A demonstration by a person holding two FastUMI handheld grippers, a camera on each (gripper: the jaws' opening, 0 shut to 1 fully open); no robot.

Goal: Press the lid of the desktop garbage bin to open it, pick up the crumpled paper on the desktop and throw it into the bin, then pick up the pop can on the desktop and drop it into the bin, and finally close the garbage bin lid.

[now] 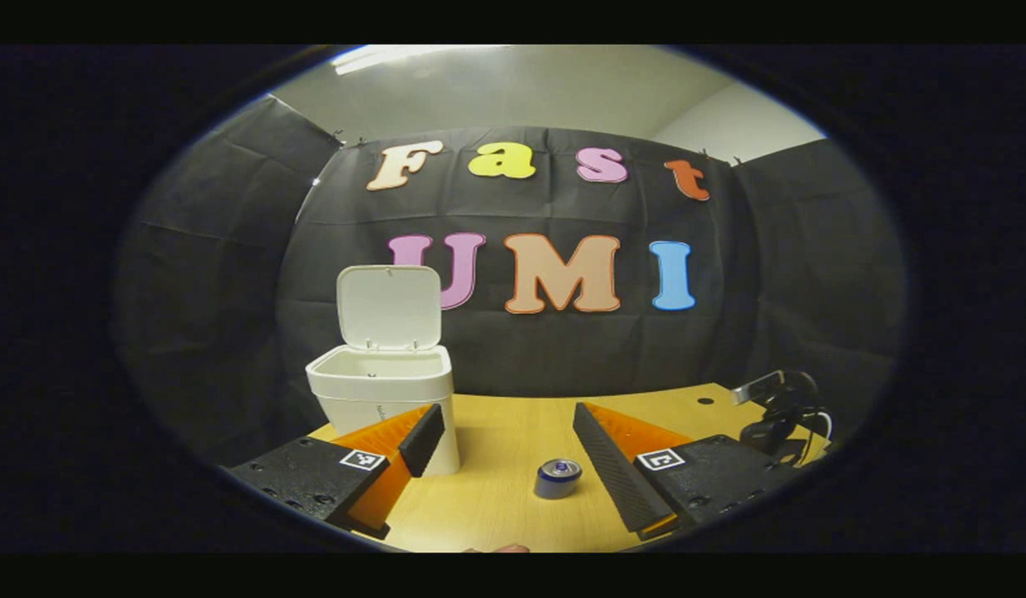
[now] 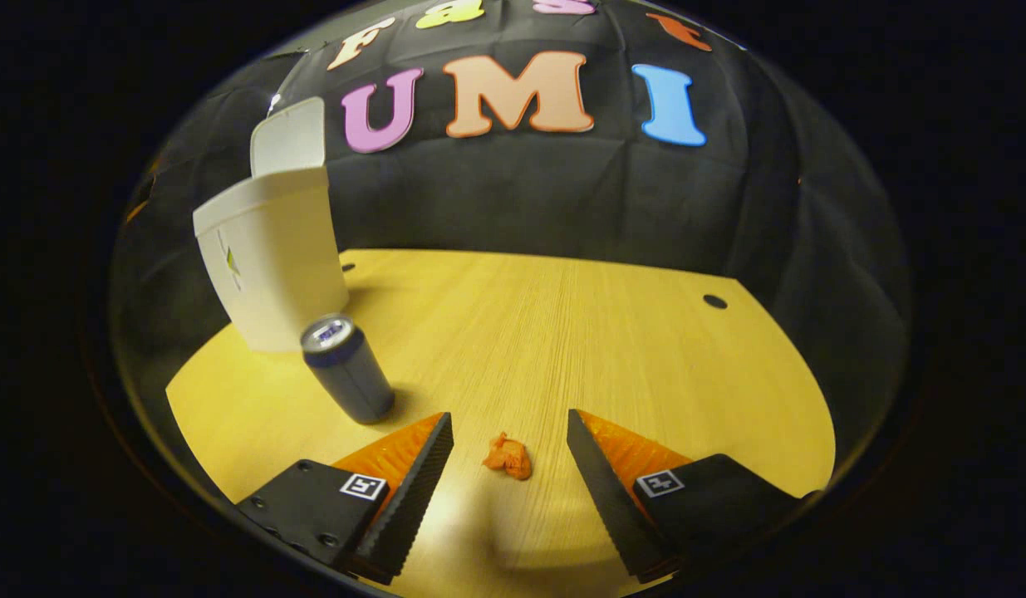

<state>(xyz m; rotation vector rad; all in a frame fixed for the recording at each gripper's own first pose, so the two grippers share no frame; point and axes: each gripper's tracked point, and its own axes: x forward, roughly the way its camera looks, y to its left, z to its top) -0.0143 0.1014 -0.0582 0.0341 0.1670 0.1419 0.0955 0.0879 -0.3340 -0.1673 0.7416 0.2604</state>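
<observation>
The bin [image 2: 272,257] stands at the surface's [image 2: 612,332] far left edge, lid [image 1: 389,306] up. The can [image 2: 346,367] stands upright near it. The right tongs [image 2: 509,465], apart, flank the paper [image 2: 508,456]. The left tongs [image 1: 508,453] are also apart.

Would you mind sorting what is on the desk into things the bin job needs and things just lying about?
For the job:
- garbage bin, lid standing open
- crumpled paper, between the right tool's open fingers
- pop can, upright

Lying about:
- black device with cables at the table's far edge
</observation>
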